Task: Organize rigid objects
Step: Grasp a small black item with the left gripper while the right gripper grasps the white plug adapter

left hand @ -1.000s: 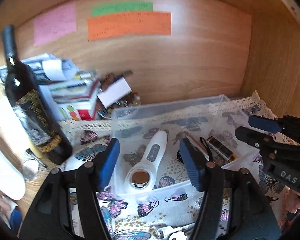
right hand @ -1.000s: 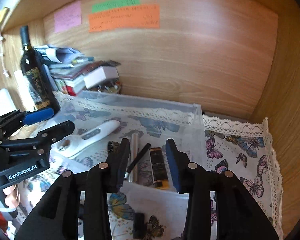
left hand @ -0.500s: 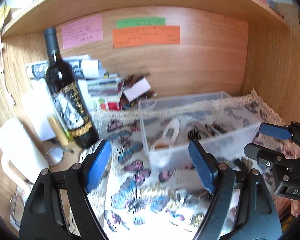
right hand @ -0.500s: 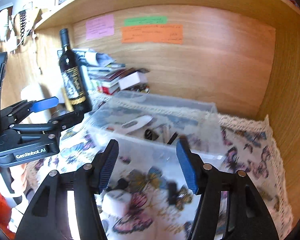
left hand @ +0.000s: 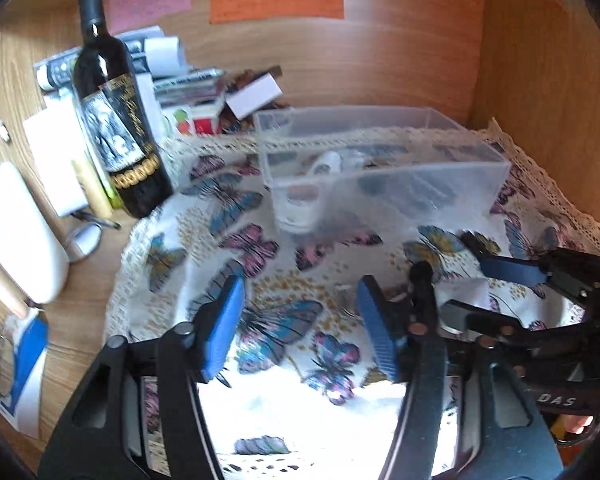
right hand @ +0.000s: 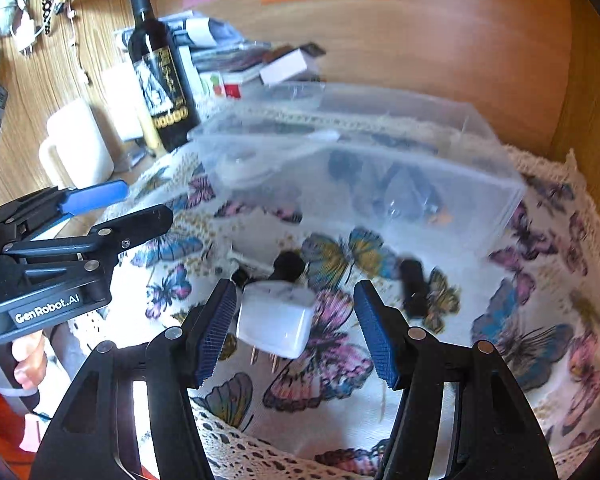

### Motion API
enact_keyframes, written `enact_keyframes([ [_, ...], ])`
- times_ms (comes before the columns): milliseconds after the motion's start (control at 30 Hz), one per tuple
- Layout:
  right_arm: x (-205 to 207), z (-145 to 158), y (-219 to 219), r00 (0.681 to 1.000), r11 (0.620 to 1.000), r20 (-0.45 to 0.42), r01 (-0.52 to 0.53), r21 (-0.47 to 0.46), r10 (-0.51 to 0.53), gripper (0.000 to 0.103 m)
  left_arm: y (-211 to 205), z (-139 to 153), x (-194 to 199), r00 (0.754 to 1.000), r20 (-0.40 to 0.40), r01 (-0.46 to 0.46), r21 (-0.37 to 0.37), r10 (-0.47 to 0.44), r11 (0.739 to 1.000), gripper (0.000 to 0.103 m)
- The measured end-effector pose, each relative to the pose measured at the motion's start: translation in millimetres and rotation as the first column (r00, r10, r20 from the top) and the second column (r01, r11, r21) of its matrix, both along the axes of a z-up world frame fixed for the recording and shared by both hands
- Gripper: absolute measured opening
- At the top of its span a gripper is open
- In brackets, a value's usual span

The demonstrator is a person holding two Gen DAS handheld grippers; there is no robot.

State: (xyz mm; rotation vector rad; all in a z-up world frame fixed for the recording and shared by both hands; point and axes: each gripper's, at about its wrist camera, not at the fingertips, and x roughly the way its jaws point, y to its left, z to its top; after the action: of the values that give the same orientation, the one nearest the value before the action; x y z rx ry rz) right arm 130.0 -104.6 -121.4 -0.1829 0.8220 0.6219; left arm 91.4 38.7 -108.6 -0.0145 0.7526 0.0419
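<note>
Both open, gripping nothing: right gripper (right hand: 296, 332) around white plug adapter (right hand: 275, 320) at lower centre; left gripper (left hand: 300, 326) over butterfly cloth (left hand: 260, 248).

Dark wine bottle (left hand: 116, 120) upright beside stacked books (left hand: 192, 92); sticky notes (left hand: 276, 0) on wooden back panel (left hand: 400, 52)

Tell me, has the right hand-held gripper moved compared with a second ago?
Yes. The right hand-held gripper has pulled back out of the clear plastic bin; its open jaws now flank a white plug adapter on the butterfly cloth in front.
</note>
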Motion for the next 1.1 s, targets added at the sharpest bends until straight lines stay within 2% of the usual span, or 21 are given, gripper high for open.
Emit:
enact_keyframes([
  [33,0,-2,0,1.000,1.000,-0.009,-0.005,0.004,0.005,0.052,-2,-1,0,1.000,-0.005,0.006,-0.002,-0.006,1.000,0.050],
  [100,0,-4,-3,0.999,1.000,-0.032,-0.017,0.019,0.017,0.040,-8,-4,0,1.000,-0.013,0.025,-0.007,-0.026,1.000,0.048],
  [167,1,-4,-7,0.999,0.999,-0.042,-0.014,0.031,0.015,0.035,-14,-7,1,0.999,-0.027,0.045,-0.016,-0.046,0.999,0.046],
  [300,0,-1,-21,0.999,0.999,-0.029,0.018,0.046,-0.016,0.035,-28,-11,5,0.995,-0.054,0.085,-0.040,-0.087,0.996,0.038],
  [567,4,13,-55,0.995,0.991,-0.002,0.096,0.089,-0.097,0.035,-57,-15,16,0.986,-0.074,0.144,-0.054,-0.148,0.988,0.035],
  [733,7,18,-66,0.993,0.988,0.011,0.113,0.106,-0.115,0.035,-72,-25,26,0.980,-0.113,0.161,-0.048,-0.165,0.986,0.023],
  [967,9,17,-69,0.994,0.987,-0.007,0.110,0.119,-0.110,0.035,-78,-26,30,0.979,-0.115,0.162,-0.042,-0.166,0.986,0.022],
  [1100,8,21,-69,0.993,0.986,0.005,0.114,0.123,-0.115,0.035,-74,-20,25,0.983,-0.086,0.157,-0.045,-0.160,0.987,0.022],
])
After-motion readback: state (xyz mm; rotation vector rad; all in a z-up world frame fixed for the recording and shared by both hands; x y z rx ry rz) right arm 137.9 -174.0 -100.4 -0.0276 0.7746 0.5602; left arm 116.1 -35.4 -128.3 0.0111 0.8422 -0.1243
